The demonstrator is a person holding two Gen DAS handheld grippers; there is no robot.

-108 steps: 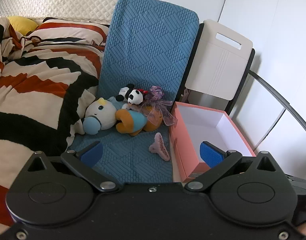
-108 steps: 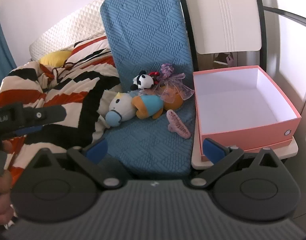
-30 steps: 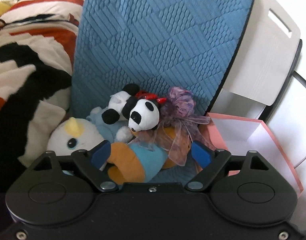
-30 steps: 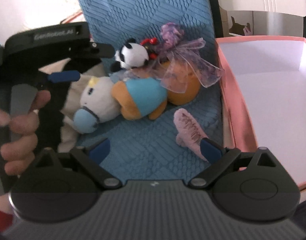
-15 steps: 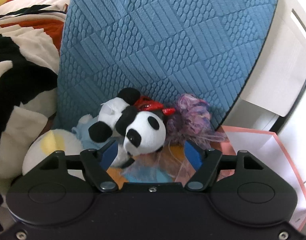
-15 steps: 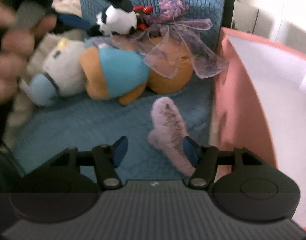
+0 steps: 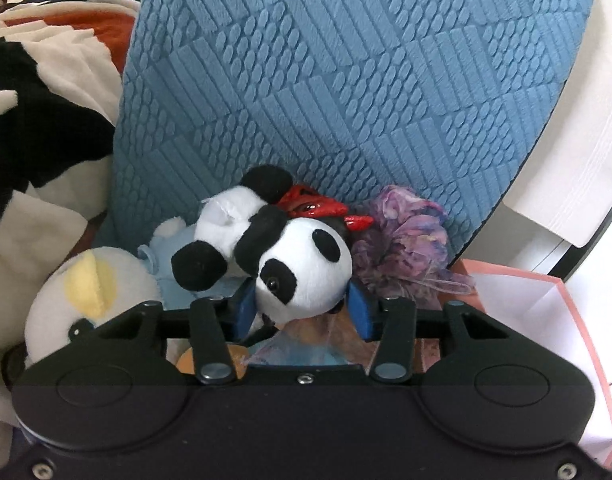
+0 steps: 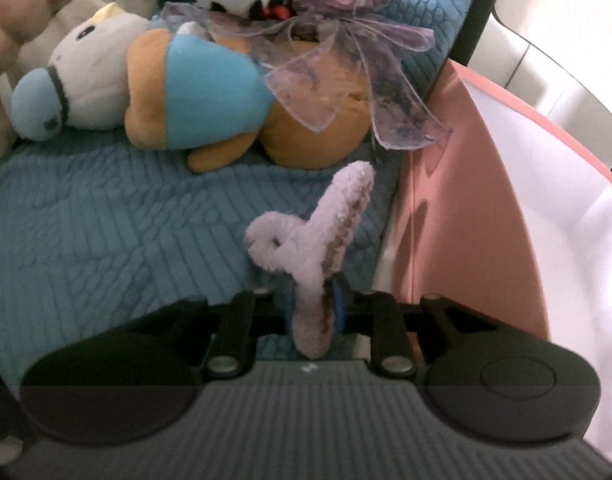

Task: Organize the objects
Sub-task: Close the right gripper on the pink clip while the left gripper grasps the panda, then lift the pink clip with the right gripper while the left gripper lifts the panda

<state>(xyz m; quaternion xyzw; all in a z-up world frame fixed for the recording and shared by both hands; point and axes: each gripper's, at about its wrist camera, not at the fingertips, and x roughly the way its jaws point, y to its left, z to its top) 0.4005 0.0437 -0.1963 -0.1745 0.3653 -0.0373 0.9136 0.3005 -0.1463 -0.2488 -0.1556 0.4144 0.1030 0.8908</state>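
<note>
- Grabbing has only just begun, and nothing is in the pink box [image 8: 466, 184] yet, as far as its white inside shows.
- The left gripper [image 7: 302, 308] has just been closing its jaws, and its blue pads [image 7: 244, 306] press on both sides of the panda toy [image 7: 302, 268]'s head. It is gripping the panda.
- The panda lies on top of the toy pile, against the blue cushion [image 7: 346, 80].
- The right gripper [image 8: 314, 310] has just squeezed its jaws together on the fluffy pink hair clip [image 8: 318, 240]. It holds the near end of the clip.
- The clip sits on the blue mat [image 8: 106, 216], just beside the wall of the pink box.
- Nothing looks lifted yet. I think both things must next go up and over into the box.
- Left to tidy: the white horse toy [image 8: 78, 80] with the blue nose, the orange toy in a blue shirt [image 8: 202, 96], and the purple ribbon bow [image 8: 346, 64].
- The bow lies over the orange toy and touches the panda, so it might get dragged along.
- A hand [image 8: 14, 4] shows blurry at the top left of the right view.
</note>
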